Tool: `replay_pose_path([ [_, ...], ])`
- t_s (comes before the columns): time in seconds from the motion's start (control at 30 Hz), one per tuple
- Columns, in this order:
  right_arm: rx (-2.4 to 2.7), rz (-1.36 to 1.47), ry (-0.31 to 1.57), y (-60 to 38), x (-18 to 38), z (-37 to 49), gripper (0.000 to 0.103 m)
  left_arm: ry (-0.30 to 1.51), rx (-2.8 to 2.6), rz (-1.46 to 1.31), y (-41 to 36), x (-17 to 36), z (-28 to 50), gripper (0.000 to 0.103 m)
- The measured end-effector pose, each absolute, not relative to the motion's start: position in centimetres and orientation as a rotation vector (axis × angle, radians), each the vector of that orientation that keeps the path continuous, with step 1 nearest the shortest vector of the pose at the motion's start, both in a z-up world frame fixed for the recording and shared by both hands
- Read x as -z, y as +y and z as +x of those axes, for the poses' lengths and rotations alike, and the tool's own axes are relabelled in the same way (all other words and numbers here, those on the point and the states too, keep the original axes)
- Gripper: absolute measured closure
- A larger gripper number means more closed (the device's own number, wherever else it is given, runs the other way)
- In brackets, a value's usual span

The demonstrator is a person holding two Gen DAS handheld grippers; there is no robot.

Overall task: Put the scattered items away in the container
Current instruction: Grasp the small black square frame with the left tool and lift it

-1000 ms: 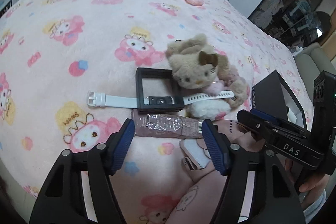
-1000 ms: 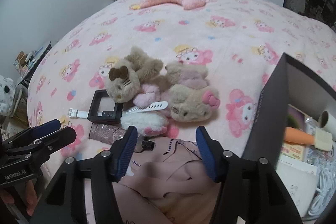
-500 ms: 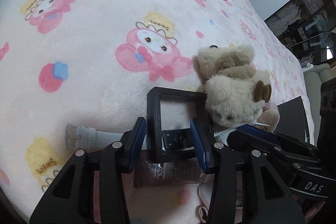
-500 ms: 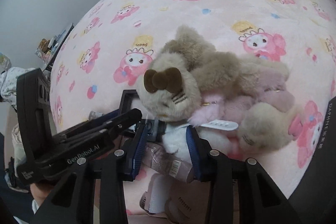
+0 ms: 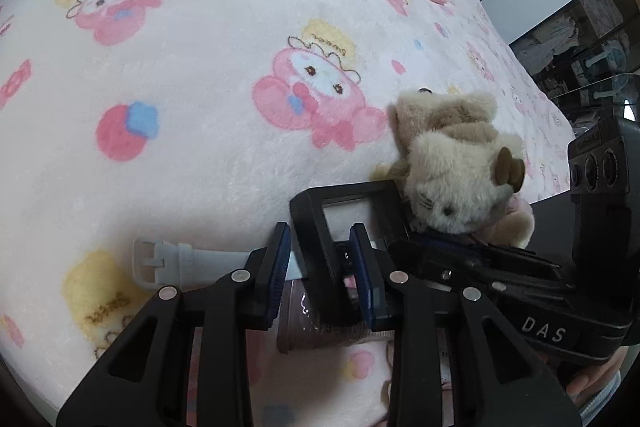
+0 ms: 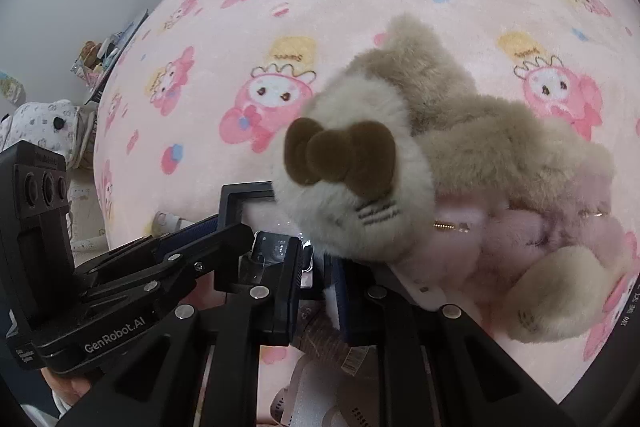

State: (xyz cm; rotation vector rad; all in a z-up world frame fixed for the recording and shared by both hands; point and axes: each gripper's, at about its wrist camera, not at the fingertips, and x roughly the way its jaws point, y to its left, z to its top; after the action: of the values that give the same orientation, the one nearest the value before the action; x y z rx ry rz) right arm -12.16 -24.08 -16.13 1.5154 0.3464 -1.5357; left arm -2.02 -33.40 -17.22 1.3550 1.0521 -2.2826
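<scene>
On the pink cartoon-print bed [image 5: 200, 155], the left hand-held gripper [image 5: 322, 267] pinched the black square watch frame [image 5: 320, 227]; the right hand-held gripper [image 6: 318, 283] pinched the white watch strap [image 6: 416, 287] beside a beige plush cat [image 6: 360, 195].

"DAS" stands in pale letters on the black body of the right gripper [image 5: 440, 251], seen in the left wrist view. "GenRobot.AI" is printed on the black body of the left gripper [image 6: 224, 231], seen in the right wrist view. The yellow patches on the blanket [image 5: 200, 107] carry a cursive word that reads like "Sweet". A barcode label [image 6: 354, 359] shows on a pink tube [image 6: 324, 341], its digits too small to read.
</scene>
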Motion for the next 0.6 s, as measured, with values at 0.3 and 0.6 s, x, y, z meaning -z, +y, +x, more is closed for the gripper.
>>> replay_pose_path([
  [0.3,1.524,1.538,0.161,-21.8,15.1,-12.3,0.093,0.941,2.351,1.357,-30.8,13.6,-0.9,0.073],
  [0.6,1.706,1.371,-0.035,-13.9,8.0,-10.5,0.093,0.853,2.588,1.387,-24.5,6.2,-1.9,0.073],
])
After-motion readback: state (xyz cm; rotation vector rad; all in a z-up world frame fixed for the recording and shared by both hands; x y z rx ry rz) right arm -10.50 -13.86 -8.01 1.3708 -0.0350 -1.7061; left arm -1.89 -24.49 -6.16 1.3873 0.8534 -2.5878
